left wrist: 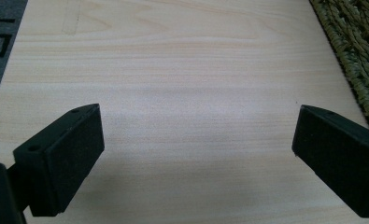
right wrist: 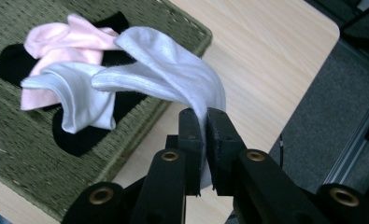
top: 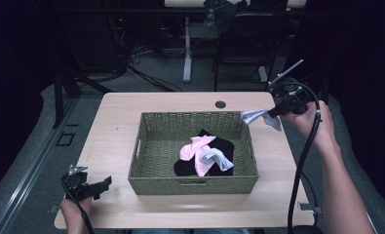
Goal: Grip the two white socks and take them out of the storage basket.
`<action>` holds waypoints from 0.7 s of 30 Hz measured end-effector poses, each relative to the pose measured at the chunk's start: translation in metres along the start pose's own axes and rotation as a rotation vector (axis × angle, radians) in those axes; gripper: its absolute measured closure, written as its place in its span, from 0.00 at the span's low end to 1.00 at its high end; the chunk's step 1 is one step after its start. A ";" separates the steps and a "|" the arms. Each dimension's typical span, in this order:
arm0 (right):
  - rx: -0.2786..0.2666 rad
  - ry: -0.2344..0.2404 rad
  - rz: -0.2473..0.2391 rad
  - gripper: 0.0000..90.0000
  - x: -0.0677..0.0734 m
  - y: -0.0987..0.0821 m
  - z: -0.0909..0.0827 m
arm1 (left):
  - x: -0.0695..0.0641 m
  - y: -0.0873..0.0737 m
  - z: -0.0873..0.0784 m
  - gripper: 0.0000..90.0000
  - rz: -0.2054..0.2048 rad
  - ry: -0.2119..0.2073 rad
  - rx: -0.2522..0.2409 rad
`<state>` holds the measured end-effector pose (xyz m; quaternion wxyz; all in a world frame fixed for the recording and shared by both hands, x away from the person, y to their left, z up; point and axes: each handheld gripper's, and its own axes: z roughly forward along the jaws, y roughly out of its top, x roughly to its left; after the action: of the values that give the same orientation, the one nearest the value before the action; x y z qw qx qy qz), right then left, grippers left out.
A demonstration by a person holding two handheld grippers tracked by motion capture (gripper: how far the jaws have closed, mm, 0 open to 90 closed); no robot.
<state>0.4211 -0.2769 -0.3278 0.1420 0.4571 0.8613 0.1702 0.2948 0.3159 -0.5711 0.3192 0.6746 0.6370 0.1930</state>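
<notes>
The right gripper (right wrist: 204, 140) has its jaws pinching a white sock (right wrist: 173, 74), held in the air over the right rim of the wicker basket (top: 146, 146); step in hand, judged: carrying this sock between basket and worktop (top: 117, 105); next move calls for a clear set-down spot; the left gripper (left wrist: 196, 154) rests with jaws spread over bare worktop; no legible writing.

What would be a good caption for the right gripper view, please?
Right gripper clamps a white sock beside the woven basket.
</notes>
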 end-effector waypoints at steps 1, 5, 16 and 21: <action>0.000 -0.001 0.021 0.94 -0.006 -0.007 0.001 | 0.000 0.000 0.000 0.03 0.000 0.000 0.000; 0.006 0.005 0.060 0.94 -0.017 -0.020 0.005 | 0.000 0.000 0.000 0.03 0.001 0.003 0.003; 0.047 0.007 0.135 0.94 -0.035 -0.047 0.029 | 0.000 0.000 0.000 0.03 -0.001 0.003 -0.002; 0.088 0.011 0.161 0.94 -0.038 -0.057 0.050 | -0.001 0.000 0.000 0.03 0.003 0.004 0.004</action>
<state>0.4189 -0.3302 -0.3933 0.1031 0.5298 0.8291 0.1457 0.2948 0.3153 -0.5709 0.3162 0.6757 0.6372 0.1934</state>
